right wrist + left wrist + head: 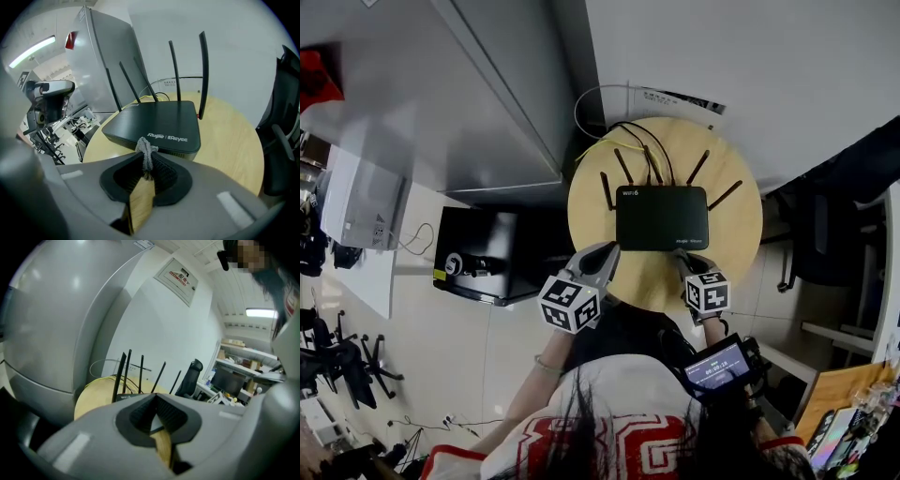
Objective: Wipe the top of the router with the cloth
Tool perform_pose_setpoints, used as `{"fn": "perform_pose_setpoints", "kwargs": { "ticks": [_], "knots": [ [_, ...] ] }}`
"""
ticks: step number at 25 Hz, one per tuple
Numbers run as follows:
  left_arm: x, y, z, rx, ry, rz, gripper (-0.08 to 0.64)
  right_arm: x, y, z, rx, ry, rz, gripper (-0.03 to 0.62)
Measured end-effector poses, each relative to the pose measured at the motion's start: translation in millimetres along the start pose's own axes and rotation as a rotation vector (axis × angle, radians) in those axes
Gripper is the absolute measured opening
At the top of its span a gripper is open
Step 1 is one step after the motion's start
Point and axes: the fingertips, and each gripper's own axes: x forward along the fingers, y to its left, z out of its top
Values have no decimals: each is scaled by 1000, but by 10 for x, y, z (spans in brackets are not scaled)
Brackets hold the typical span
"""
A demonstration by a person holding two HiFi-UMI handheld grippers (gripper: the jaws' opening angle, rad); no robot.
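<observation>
A black router (661, 217) with several upright antennas lies in the middle of a round wooden table (731, 244). In the right gripper view the router (157, 119) is just beyond the jaws. My right gripper (146, 158) is shut on a small grey cloth (146, 149), whose bunched end sticks out towards the router's front edge. In the head view the right gripper (682, 261) sits at the router's near right corner. My left gripper (607, 250) is at the near left corner, shut with nothing in it. From the left gripper (156, 399) the antennas (127, 376) rise just ahead.
Yellow and black cables (623, 136) run off the table's far side towards the wall. A tall grey cabinet (441, 94) stands to the left, with a black box (483, 262) on the floor beside it. A black office chair (825, 234) stands to the right.
</observation>
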Motion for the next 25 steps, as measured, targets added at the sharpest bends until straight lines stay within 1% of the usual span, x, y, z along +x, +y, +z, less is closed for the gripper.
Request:
{"fn": "perform_pose_setpoints", "kwargs": {
  "ticks": [4, 12, 16, 18, 22, 23, 25],
  "knots": [
    [45, -31, 15, 3, -3, 0, 0, -68, -170, -58, 24, -6, -20, 44],
    [130, -48, 28, 10, 4, -13, 0, -223, -582, -140, 99, -16, -110, 44],
    [159, -58, 39, 11, 4, -19, 0, -303, -648, -135, 115, -23, -120, 44],
    [156, -61, 46, 11, 2, -21, 0, -393, -697, -115, 135, -47, -137, 44],
    [131, -26, 68, 13, -2, -14, 0, -517, -990, -34, 223, -113, -210, 44],
    [124, -19, 69, 12, -3, -12, 0, -512, -1054, 8, 234, -125, -214, 44],
    [111, -8, 70, 11, -4, -6, 0, -468, -1143, 117, 224, -137, -206, 44]
  ]
}}
